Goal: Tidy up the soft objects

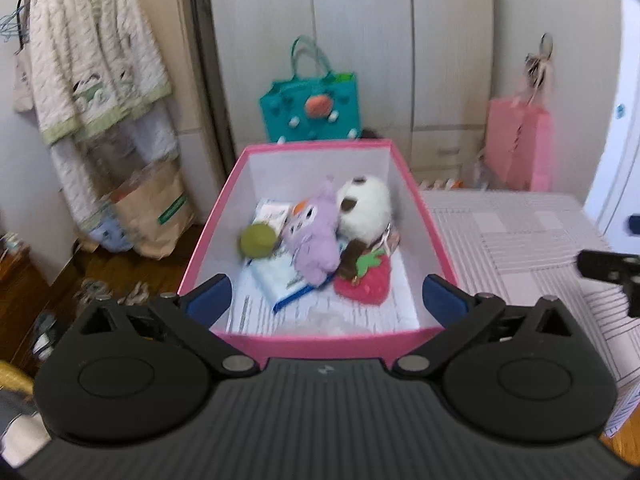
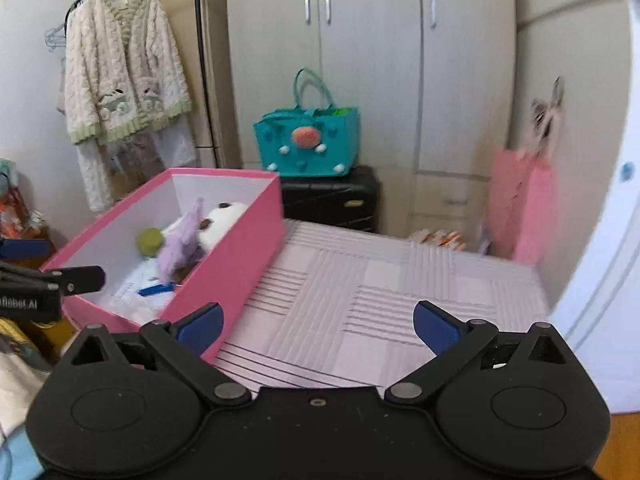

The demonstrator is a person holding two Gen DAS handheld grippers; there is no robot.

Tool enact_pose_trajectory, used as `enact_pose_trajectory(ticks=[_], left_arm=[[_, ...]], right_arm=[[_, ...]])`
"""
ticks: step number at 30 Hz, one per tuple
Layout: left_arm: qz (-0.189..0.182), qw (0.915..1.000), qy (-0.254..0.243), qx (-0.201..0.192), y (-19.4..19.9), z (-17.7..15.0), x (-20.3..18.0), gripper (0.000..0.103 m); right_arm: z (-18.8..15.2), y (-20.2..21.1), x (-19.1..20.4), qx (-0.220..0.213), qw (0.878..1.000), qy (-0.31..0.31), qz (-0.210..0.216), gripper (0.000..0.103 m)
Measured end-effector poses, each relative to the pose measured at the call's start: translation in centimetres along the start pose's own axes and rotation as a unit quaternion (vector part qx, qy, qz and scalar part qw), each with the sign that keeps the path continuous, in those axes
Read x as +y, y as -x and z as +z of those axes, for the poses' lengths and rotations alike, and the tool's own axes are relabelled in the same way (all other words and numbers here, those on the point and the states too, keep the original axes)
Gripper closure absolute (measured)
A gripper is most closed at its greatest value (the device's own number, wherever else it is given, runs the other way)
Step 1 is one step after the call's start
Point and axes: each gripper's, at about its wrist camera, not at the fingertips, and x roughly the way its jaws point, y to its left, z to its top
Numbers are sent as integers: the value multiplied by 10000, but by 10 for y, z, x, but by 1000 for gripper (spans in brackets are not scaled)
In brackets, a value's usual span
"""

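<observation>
1. The left gripper (image 1: pixel 326 294) is held with its blue-padded fingers (image 1: pixel 210 294) spread wide apart; nothing is gripped and nothing is touched. The near end of the pink box (image 1: pixel 432 224) is framed between them.
2. The right gripper (image 2: pixel 318 326) is likewise spread wide and empty, poised over the striped pink bedspread (image 2: pixel 400 280), with its left finger seen against the near corner of the pink box (image 2: pixel 236 256).
3. Inside the box, toward its far half, the soft toys are piled together: a purple plush owl (image 1: pixel 314 236) in the middle, a white-and-brown plush (image 1: pixel 366 206) just right of it and touching it, a green ball (image 1: pixel 258 240) at its left, and a red strawberry plush (image 1: pixel 366 280) nearer and to the right.
4. Tissue packets (image 1: pixel 280 276) and printed paper (image 1: pixel 256 308) are seen under the toys on the box floor.
5. The box is set at the left edge of the bedspread.
6. Farther off, a teal felt bag (image 2: pixel 308 142) is seen on a black suitcase (image 2: pixel 332 200) before the wardrobe (image 2: pixel 400 60); a pink bag (image 2: pixel 524 208) hangs at the far right, and a fleece cardigan (image 2: pixel 124 68) at the far left.
</observation>
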Motion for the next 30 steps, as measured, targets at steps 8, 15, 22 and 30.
enact_pose_trajectory(ticks=[8, 15, 22, 30], left_arm=[[-32, 9997, -236, -85, 28, -6, -24, 0], [-427, 9988, -23, -232, 46, -16, -39, 0], [-212, 9991, -117, -356, 56, -24, -50, 0], [-110, 9992, -178, -338, 58, -29, -51, 0]], right_arm=[[-9, 41, 7, -267, 9978, 151, -582, 0], [-23, 47, 1, 131, 9982, -118, -571, 0], [-28, 65, -7, 26, 9948, -299, -973, 0], [-35, 98, -18, -306, 9919, -842, -897, 0]])
